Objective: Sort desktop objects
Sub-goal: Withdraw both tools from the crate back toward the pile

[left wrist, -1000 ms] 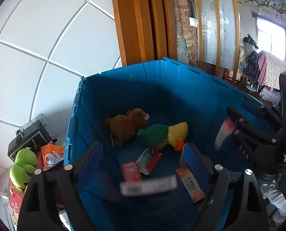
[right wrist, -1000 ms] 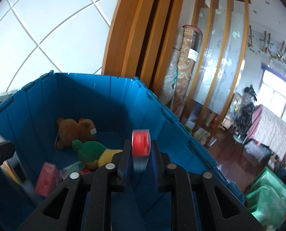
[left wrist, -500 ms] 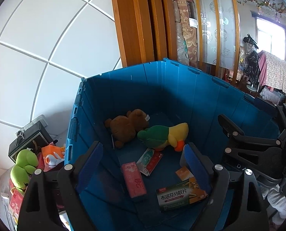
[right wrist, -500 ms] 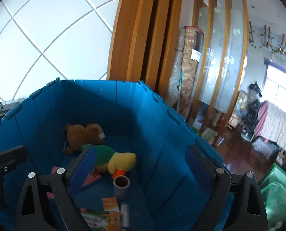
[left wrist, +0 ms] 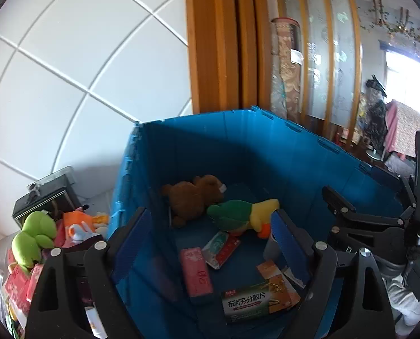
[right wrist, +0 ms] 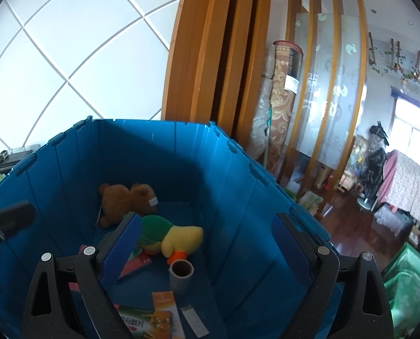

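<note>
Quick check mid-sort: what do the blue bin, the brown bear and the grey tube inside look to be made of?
Bin: rigid plastic, slight sheen, moulded ribs and hinge notches along the rim.
Bear: plush fabric, fuzzy matte pile, with a sewn tag.
Tube: probably cardboard or plastic; thin grey wall, matte brown inside, standing upright. The look leaves it open.

blue bin point(right wrist: 238, 197) open-topped, toys and boxes crowding floor
</note>
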A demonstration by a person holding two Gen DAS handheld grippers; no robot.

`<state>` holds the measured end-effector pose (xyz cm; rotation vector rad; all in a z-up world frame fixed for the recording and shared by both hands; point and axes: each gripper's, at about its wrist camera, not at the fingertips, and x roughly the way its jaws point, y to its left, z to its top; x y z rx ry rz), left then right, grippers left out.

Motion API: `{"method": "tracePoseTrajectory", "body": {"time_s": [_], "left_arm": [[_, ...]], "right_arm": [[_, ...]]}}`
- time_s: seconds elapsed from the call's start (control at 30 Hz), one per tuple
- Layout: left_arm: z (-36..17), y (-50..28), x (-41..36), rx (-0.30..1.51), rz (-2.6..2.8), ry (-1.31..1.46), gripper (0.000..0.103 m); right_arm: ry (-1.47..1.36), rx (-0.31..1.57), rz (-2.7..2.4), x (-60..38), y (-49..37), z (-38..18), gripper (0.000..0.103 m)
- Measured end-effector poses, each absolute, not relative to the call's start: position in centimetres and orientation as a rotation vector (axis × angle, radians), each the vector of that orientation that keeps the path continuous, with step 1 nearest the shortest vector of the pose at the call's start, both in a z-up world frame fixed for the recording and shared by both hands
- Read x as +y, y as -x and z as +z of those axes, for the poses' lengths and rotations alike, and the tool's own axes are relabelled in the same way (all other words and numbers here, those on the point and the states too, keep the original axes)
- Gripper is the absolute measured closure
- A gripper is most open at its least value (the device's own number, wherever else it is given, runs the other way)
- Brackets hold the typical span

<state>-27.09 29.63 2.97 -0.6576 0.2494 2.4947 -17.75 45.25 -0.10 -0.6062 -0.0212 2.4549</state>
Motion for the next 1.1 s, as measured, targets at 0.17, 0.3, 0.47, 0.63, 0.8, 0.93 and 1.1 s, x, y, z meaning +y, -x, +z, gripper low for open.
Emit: {"method": "tracePoseTrajectory", "body": {"time_s": [0.17, 0.3, 0.47, 0.63, 0.8, 0.93, 1.1], "left_arm": [[4.2, 25.3, 26.1, 0.2, 2.555, 0.602, 0.013], [4.9, 24.0, 21.5, 0.159, 2.665, 0.549, 0.003], [4.0, 22.9, 13.7, 0.113, 2.852, 0.567, 0.003], [1.1, 21.9, 4.9, 0.052, 3.023, 0.698, 0.003], [-2.8, 20.4, -3.9, -0.037, 3.14, 0.881, 0.003], [-6.2, 18.6, -10.2, -0.083, 3.211, 1.049, 0.003], [-10.7, 16.1, -17.0, -0.165, 3.245, 1.251, 0.003]], "right_arm": [[0.597, -0.025, 2.46, 45.3, 17.7, 0.0, 0.005], [0.607, -0.06, 2.47, 44.6, 17.6, -0.1, 0.0], [0.633, -0.099, 2.499, 42.5, 17.7, -0.1, 0.0], [0.463, -0.072, 2.627, 38.9, 15.7, 2.3, 0.0], [0.334, -0.141, 2.865, 32.0, 15.3, 4.1, 0.0], [0.309, -0.231, 3.044, 25.6, 15.8, 3.9, 0.0], [0.394, -0.293, 3.207, 18.5, 16.8, 2.3, 0.0]]}}
